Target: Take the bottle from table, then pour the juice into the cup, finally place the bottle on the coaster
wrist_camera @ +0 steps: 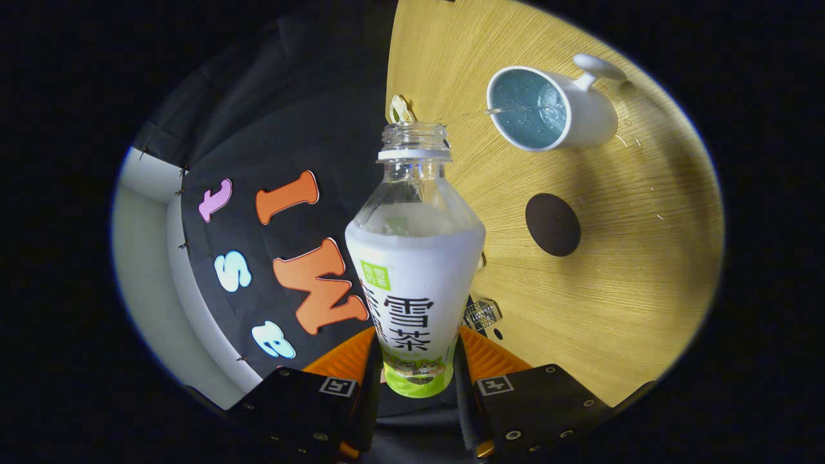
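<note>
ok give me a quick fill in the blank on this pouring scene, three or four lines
1. The claw is shut on the ____, gripping its lower body.
2. A thin stream runs from the bottle's open mouth into the white ____.
3. The round dark coaster lies on the wooden table with ____ on it.
4. The cup's inside is ____ in colour.

Missing words: bottle; cup; nothing; blue

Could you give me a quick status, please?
Tool shut on bottle. Bottle tipped, thin stream reaching cup. Coaster beside cup, bare.
</note>
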`<state>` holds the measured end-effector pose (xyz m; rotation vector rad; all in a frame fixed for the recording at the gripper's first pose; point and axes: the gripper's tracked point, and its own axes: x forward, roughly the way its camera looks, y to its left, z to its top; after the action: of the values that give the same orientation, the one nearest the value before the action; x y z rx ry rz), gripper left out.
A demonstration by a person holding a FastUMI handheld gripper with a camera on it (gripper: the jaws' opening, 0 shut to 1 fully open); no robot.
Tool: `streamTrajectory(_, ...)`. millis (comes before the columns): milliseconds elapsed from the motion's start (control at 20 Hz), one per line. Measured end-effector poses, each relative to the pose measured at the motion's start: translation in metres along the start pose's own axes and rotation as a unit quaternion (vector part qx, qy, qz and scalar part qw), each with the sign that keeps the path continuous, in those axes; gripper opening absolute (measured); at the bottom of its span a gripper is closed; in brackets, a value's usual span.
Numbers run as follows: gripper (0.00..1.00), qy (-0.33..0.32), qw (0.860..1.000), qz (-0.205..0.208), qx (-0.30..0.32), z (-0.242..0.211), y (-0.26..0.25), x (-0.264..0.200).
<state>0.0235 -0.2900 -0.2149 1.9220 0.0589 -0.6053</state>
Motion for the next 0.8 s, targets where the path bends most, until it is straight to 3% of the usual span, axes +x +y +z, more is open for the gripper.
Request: streamTrajectory(800, 0.53, -0.003, 0.997, 0.023, 0.069, 0.000, 0.023, 0.002)
